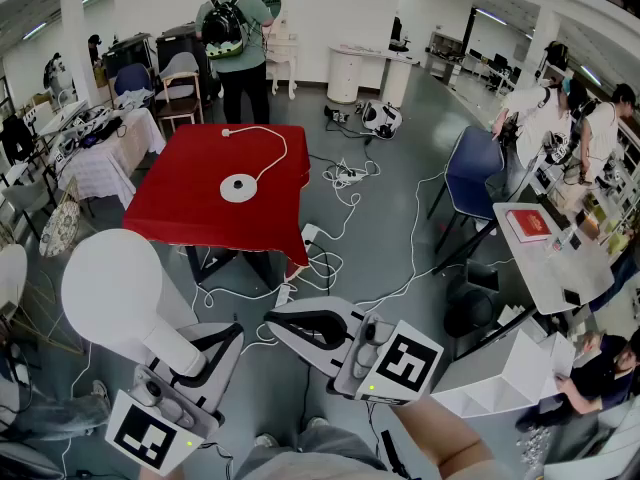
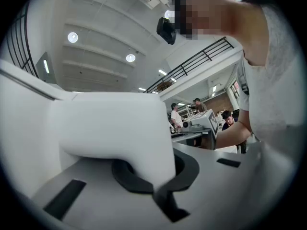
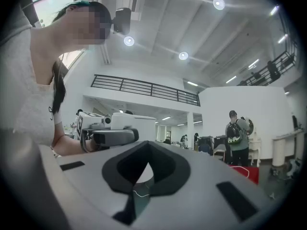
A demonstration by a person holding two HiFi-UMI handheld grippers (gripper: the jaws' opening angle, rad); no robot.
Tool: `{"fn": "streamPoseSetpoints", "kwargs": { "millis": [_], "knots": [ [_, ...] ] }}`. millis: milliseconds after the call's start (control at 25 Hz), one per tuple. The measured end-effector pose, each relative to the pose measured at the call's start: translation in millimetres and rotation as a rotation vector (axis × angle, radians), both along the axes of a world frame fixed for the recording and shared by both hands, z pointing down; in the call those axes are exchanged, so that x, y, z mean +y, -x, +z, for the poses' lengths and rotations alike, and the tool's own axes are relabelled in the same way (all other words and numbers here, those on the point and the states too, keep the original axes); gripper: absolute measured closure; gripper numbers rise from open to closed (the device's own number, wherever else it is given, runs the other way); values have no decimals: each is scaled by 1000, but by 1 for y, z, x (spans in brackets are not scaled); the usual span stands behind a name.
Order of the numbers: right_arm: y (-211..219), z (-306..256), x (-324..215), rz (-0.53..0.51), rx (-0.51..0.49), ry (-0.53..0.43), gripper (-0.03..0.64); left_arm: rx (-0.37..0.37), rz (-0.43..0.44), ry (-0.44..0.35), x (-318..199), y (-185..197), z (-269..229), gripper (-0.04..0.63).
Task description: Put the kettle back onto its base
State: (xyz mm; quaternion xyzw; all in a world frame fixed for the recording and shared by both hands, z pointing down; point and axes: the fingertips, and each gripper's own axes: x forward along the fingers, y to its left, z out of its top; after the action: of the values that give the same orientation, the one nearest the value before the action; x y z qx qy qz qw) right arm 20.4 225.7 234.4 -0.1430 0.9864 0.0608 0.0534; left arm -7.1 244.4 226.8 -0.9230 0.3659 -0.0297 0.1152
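The white kettle (image 1: pixel 115 288) hangs low at the left in the head view, over the floor and short of the red table (image 1: pixel 180 213). My left gripper (image 1: pixel 222 340) is shut on its handle, which fills the left gripper view as a white block (image 2: pixel 110 123) between the dark jaws. The round white kettle base (image 1: pixel 239 188) lies near the middle of the red table, and its cord (image 1: pixel 272 148) runs to the far edge. My right gripper (image 1: pixel 300 325) floats to the right of the kettle, shut and holding nothing (image 3: pixel 144 176).
Cables and a power strip (image 1: pixel 340 183) sprawl on the floor right of the red table. A blue chair (image 1: pixel 472 168) and a white desk (image 1: pixel 550 258) stand at the right, with a white shelf (image 1: pixel 520 378) below. A person with a backpack (image 1: pixel 235 38) stands behind the table.
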Motion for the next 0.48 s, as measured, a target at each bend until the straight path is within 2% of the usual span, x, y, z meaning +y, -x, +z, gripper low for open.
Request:
{"fn": "streamPoseSetpoints", "kwargs": {
  "millis": [480],
  "knots": [
    [5,-10,1,-29,-25,4,611,12,-24,-3,-1,2,-4,589]
  ]
}}
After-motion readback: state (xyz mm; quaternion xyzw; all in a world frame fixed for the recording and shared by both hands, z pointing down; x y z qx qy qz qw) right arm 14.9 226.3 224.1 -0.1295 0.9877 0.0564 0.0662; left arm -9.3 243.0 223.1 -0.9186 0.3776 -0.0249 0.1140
